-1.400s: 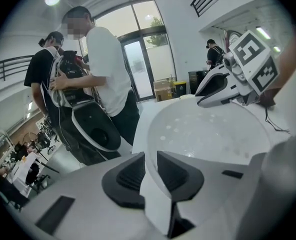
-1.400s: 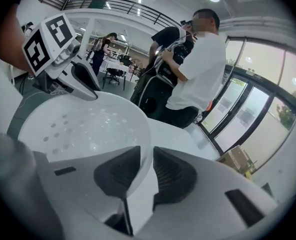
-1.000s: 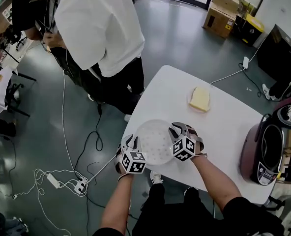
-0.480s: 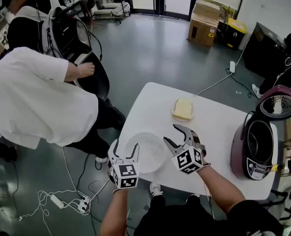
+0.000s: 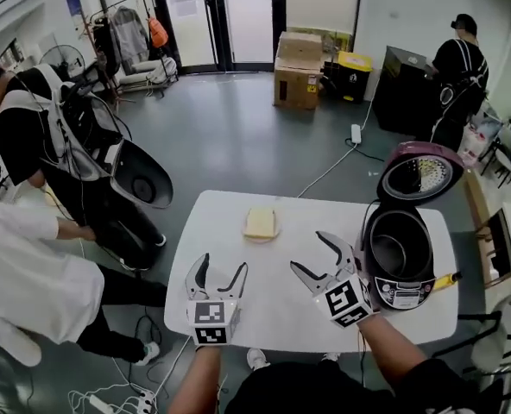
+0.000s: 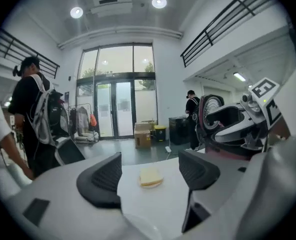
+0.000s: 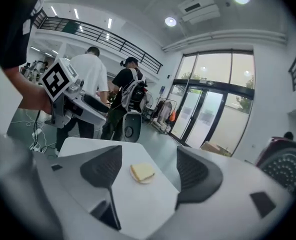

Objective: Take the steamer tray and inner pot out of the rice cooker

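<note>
One high view, two low
Head camera looked steeply down; both low cameras skimmed the table [image 5: 230, 257], all sharing the yellow block [image 5: 261, 222].

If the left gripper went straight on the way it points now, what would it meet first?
Probably the pale yellow slab on the white table, centred ahead of the left gripper; its jaws have just been opening, with nothing between them. Depth is unclear.

Our left gripper [image 5: 222, 266] and right gripper [image 5: 312, 253] are pale grey, curved plastic shells with black ribbed pads [image 6: 107, 176]. Each bears a white cube [image 5: 211, 333] printed with black square markers. We wear a black short-sleeved top [image 5: 428, 382].
</note>
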